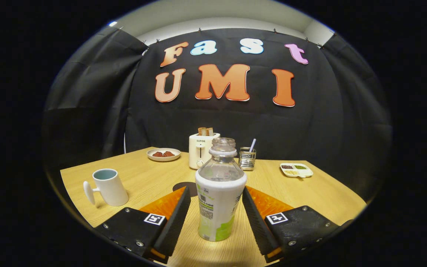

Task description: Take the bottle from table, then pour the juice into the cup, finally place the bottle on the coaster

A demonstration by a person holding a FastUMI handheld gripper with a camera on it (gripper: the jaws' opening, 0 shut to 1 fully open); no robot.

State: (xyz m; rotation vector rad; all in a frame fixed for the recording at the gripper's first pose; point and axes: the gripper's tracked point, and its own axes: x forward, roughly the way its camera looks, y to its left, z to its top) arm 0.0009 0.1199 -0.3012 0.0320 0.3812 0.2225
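Here: bottle (219, 193), uncapped, upright on the table (321, 193), between the fingers of the gripper (216, 202), which stand apart, a gap on either side. Cup (109, 186) left of bottle. Coaster (184, 186) just behind bottle; toaster (201, 150) farther behind.

Bottle (219, 193): clear plastic, uncapped, wrapped in a white and green label, standing upright on the wooden table between the two fingers, with a gap on each side. Cup (109, 186): white mug, pale blue inside, upright, handle pointing away from the bottle, well off to the bottle's left. Coaster (184, 186): dark round disc lying flat just behind the bottle, mostly hidden.
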